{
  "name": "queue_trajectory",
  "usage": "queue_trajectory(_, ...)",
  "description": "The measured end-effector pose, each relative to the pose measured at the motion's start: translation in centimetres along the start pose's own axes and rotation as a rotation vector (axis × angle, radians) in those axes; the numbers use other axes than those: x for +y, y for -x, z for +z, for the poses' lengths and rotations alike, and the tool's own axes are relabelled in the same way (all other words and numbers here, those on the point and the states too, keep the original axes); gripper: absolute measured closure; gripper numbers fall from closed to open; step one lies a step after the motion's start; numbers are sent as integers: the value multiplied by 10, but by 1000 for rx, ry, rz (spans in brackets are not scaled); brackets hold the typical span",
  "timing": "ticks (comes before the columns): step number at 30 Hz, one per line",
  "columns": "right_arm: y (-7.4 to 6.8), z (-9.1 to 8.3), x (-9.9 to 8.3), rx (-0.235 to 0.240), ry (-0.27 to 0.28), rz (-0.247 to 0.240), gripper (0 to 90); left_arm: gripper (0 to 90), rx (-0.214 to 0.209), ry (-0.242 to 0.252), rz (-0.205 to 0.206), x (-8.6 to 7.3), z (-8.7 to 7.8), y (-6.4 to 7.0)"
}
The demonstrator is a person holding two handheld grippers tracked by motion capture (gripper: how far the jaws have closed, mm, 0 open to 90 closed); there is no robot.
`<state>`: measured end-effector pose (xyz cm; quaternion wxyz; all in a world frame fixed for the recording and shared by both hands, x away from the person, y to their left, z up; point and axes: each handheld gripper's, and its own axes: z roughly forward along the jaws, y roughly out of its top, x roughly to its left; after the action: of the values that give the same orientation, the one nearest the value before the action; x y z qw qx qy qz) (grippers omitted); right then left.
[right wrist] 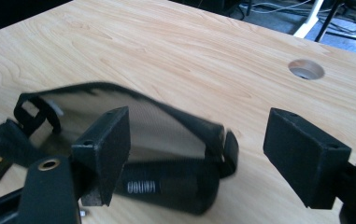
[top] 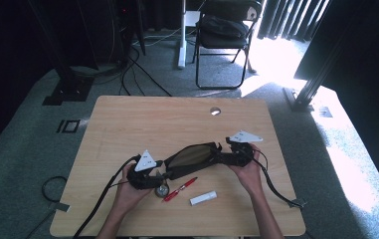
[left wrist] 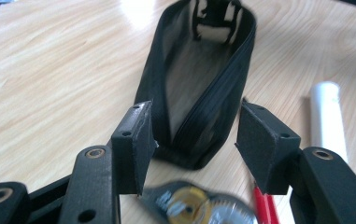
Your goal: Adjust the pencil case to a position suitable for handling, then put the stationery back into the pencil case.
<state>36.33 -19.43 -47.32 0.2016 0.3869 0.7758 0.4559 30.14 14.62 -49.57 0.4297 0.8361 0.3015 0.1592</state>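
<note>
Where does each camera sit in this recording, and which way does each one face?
High view: above the person's side, looking forward and down on the table; forearms, left hand-held gripper and right hand-held gripper enter from the bottom.
Left gripper view: rides the left hand-held gripper, looking along its open jaws at one end of the open black pouch.
Right gripper view: rides the right hand-held gripper, jaws open around the pouch's other end, facing the table's cable hole.
All three share the pouch.

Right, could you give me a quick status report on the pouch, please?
Left gripper open, at near end of black pouch. Right gripper open, at far end. Pouch unzipped, flat on table. Red pen, white tube, tape roll beside it.
</note>
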Motion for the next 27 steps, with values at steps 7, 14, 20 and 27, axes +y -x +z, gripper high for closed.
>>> queue_trajectory(7,3,-9,-28,-62,-61,-28,222,443,7,-27,-65,-13,0,-4)
queue_trajectory(14,6,-11,-53,-111,-113,-40,217,381,29,-59,-89,-22,2,2)
queue_trajectory(20,10,-13,-66,-137,-137,-33,208,355,46,-56,-135,-29,0,2)
queue_trajectory(27,17,-14,-74,-156,-127,1,207,269,92,-73,-155,-32,2,9)
